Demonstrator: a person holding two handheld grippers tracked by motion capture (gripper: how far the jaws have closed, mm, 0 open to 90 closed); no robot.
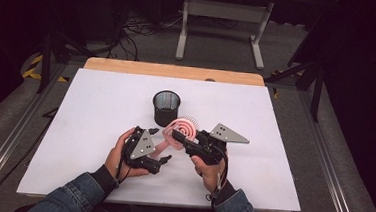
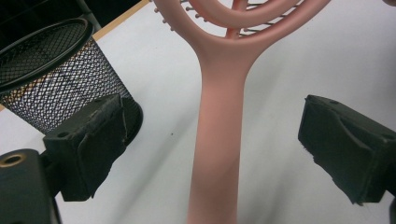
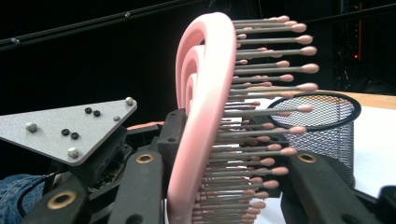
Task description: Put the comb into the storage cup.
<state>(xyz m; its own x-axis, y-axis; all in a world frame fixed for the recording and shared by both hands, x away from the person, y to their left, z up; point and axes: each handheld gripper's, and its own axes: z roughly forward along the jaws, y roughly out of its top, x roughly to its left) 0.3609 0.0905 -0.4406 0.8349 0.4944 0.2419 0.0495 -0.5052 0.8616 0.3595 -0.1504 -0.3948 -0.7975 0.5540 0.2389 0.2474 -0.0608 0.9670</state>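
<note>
High view: a pink hairbrush (image 1: 176, 132) was seen held above the white table (image 1: 89, 129), just in front of a black mesh cup (image 1: 166, 107), between the two hand-held grippers. The right gripper (image 1: 184, 137) was closed on the brush's head; in the right gripper view the looped pink frame (image 3: 201, 116) was pinched edge-on between the black jaws, with its rows of bristles (image 3: 271, 116) projecting sideways past one jaw. The left gripper (image 1: 164, 159) was seen with its jaws spread wide; in the left gripper view the handle (image 2: 219, 154) ran up between the two pads (image 2: 93, 140) with clear space on both sides, so nothing was gripped there. No earlier picture was supplied against which a change could be set. The brush was judged to be light, of stiff moulded plastic with a smooth, somewhat slippery matt finish, while the ball-tipped bristles were judged springy and liable to bend if squeezed. The straight handle was judged the better place to be taken hold of, near its middle, with the pads set across its flat faces; the open looped head was thought likelier to twist or slip.
</note>
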